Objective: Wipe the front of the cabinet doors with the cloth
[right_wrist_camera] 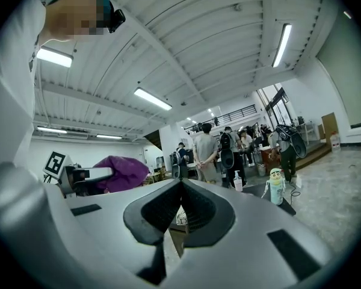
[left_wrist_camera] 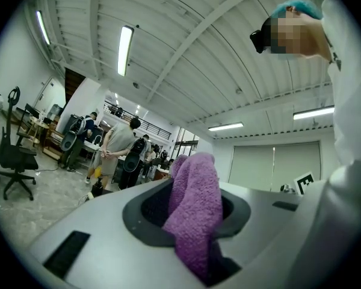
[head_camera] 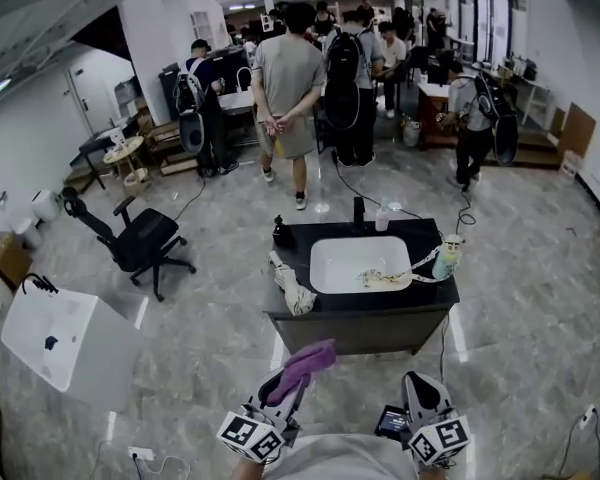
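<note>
The person stands back from the cabinet (head_camera: 365, 333), facing its dark front doors, with both tools held low and close to the body. The left gripper (head_camera: 298, 376) has its jaws pinching the purple cloth (head_camera: 310, 360). In the left gripper view the cloth (left_wrist_camera: 195, 215) bunches up between them and flops over the tip, so a soft wad points toward the cabinet, ready to rub with. The right gripper (head_camera: 417, 380) sits level with it on the other side. Its jaws are pressed together on nothing (right_wrist_camera: 182, 182), and I'd guess it is only kept clear so the cloth hand can work alone.

No wiping is under way yet, since the cloth hangs well short of the doors. On the cabinet's black bench top the white sink (head_camera: 360, 263) sits in the middle, a pale rag (head_camera: 292, 290) droops over its left edge, and a small bottle (head_camera: 447, 256) stands at its right end. Beyond the cabinet, several people stand about.
</note>
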Motion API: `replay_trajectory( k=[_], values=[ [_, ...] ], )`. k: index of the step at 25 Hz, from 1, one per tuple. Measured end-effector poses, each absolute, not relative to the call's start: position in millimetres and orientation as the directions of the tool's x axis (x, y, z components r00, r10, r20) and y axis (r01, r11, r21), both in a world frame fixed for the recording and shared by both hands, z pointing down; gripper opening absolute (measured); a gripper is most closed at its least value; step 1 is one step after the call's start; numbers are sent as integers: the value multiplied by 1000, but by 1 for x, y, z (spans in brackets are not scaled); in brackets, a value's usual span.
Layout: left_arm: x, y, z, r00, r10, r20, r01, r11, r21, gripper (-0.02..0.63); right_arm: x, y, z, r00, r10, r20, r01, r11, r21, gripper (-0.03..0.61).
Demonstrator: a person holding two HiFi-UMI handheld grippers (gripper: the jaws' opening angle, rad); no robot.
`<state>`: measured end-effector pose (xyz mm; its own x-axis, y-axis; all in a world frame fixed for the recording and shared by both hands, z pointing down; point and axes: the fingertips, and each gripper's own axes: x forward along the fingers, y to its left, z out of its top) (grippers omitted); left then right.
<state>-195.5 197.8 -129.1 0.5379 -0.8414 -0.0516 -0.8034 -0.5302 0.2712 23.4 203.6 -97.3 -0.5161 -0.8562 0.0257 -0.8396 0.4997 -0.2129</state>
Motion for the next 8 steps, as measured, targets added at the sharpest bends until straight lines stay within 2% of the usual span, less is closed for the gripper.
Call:
replay_trajectory(
  k=[8],
  values=[
    [-191, 205, -127, 524, -851, -44, -811, -513, 281, 100, 18, 209, -94, -544, -838, 31, -822, 526, -219, 26]
  ],
)
